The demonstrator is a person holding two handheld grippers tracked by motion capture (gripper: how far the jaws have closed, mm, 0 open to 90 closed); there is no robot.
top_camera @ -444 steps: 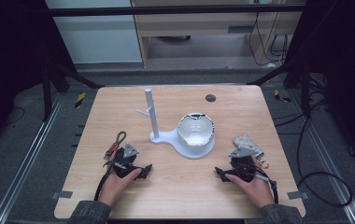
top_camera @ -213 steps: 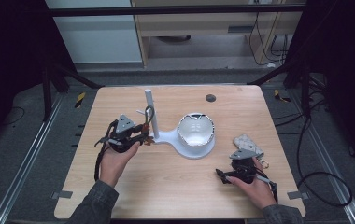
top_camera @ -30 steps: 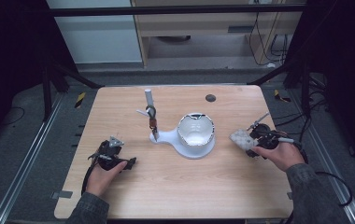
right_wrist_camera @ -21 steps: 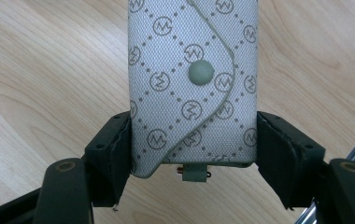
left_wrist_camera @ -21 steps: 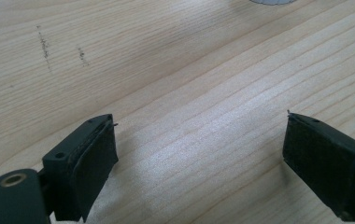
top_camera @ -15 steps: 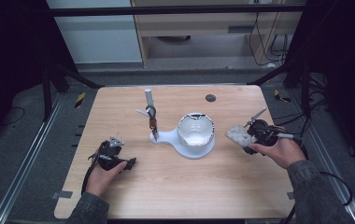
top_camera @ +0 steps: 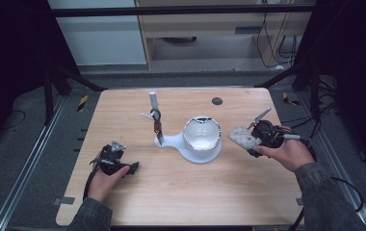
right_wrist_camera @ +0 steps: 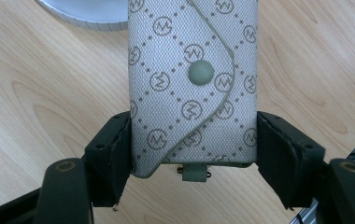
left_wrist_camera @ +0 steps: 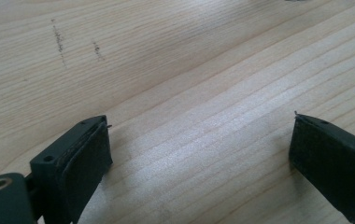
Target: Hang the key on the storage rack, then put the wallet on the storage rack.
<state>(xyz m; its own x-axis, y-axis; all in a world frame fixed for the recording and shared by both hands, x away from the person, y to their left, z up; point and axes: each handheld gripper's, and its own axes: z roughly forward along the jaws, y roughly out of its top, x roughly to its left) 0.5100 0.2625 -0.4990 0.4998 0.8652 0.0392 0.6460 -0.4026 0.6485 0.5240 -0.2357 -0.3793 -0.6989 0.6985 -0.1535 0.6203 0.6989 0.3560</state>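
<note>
A grey-beige patterned snap pouch (right_wrist_camera: pixel 189 56) sits squeezed between the pads of my right gripper (right_wrist_camera: pixel 194 116). In the high view that gripper (top_camera: pixel 257 138) holds the pouch (top_camera: pixel 241 136) above the table, just right of the white bowl (top_camera: pixel 201 137). The bowl shares a white base with an upright post (top_camera: pixel 152 102), and a keyring (top_camera: pixel 157 123) hangs from the post's hook. My left gripper (top_camera: pixel 123 166) rests low at the front left. Its jaws (left_wrist_camera: pixel 201 126) have just been opening and stand wide over bare wood with nothing between them.
The wooden table (top_camera: pixel 195 192) has a small dark round mark (top_camera: pixel 216 101) at the back. Black frame bars stand at both back corners and cables (top_camera: pixel 316 120) trail off the right edge.
The keyring that lay at the front left now hangs on the post. My right gripper has taken the pouch off the table and raised it slightly toward the bowl. The left hand stays put.
</note>
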